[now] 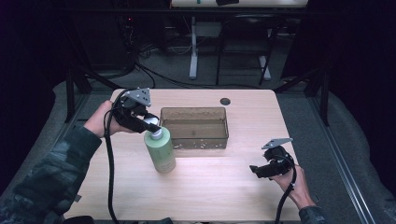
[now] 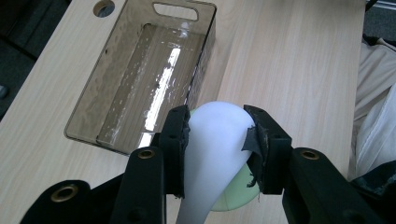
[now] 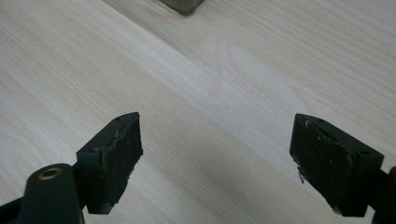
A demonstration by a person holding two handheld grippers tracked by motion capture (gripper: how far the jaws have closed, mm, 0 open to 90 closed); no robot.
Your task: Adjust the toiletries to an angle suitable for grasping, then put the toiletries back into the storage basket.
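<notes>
Bottle: green pump bottle [image 1: 160,151] upright on worktop [image 1: 224,186], beside brown bin [image 1: 194,127].
Left gripper [image 2: 217,144]: jaws clamped on white pump head.
Right gripper [image 3: 215,163]: jaws apart, empty.
Handling: smooth, top-heavy; probably steadier gripped lower.

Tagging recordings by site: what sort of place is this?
Probably a lab or data-collection room, not a home: a bare wooden table under dark surroundings, cables on the grey floor behind it, metal desk legs, and a person working with handheld grippers.
</notes>
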